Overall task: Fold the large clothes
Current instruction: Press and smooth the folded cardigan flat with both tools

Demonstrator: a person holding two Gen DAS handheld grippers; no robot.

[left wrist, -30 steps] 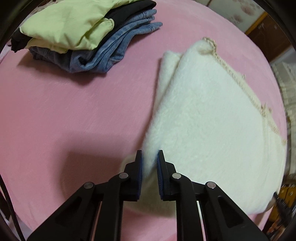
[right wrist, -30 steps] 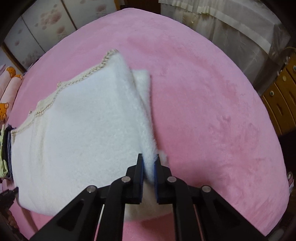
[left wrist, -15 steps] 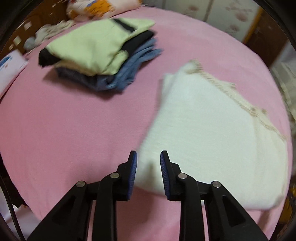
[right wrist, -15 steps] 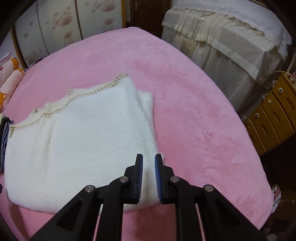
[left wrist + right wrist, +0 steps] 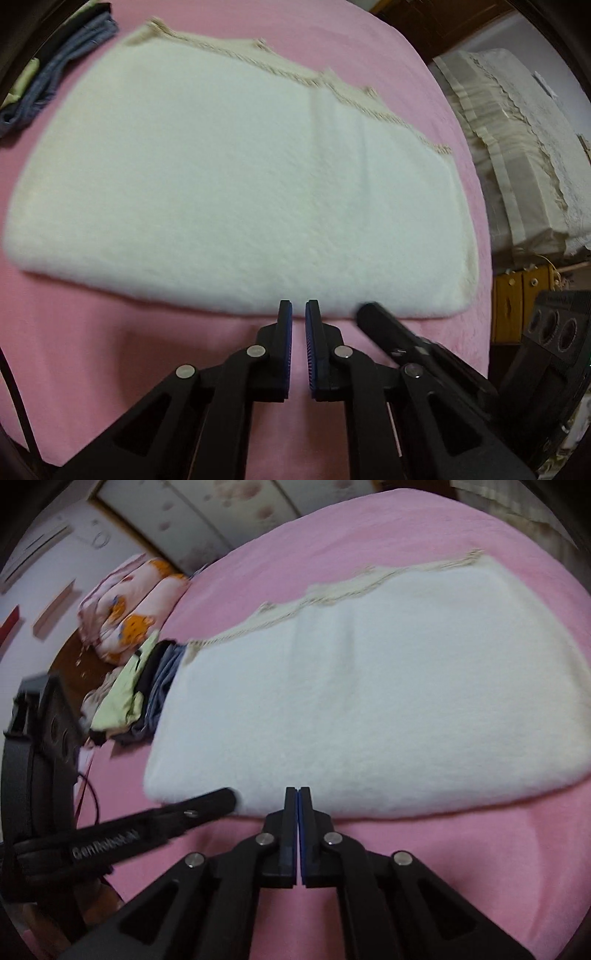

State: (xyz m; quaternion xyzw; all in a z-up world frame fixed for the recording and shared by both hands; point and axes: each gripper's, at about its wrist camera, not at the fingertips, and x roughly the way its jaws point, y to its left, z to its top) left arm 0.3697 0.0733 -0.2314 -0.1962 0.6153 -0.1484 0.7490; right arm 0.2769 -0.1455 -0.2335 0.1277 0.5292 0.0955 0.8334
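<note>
A white fluffy garment (image 5: 240,184) with a beige trimmed far edge lies folded flat on the pink bed (image 5: 110,369). My left gripper (image 5: 298,314) hovers at its near edge, jaws closing to a narrow gap with nothing between them. In the right wrist view the same garment (image 5: 369,701) fills the middle. My right gripper (image 5: 297,794) is at that near edge too, its jaws closing until the pads meet on nothing. Each gripper shows in the other's view: the right one (image 5: 388,328) beside the left, the left one (image 5: 207,805) touching the garment's near corner.
A stack of folded clothes (image 5: 147,686), pale green over black and denim, sits just left of the garment. Patterned quilts (image 5: 125,602) lie beyond it. A cream-covered piece of furniture (image 5: 517,147) and yellow drawers (image 5: 517,299) stand off the bed's right side.
Both grippers let go of the garment's side edges, which now lie flat. They pulled back and swung in side by side at the near edge, jaws closing empty.
</note>
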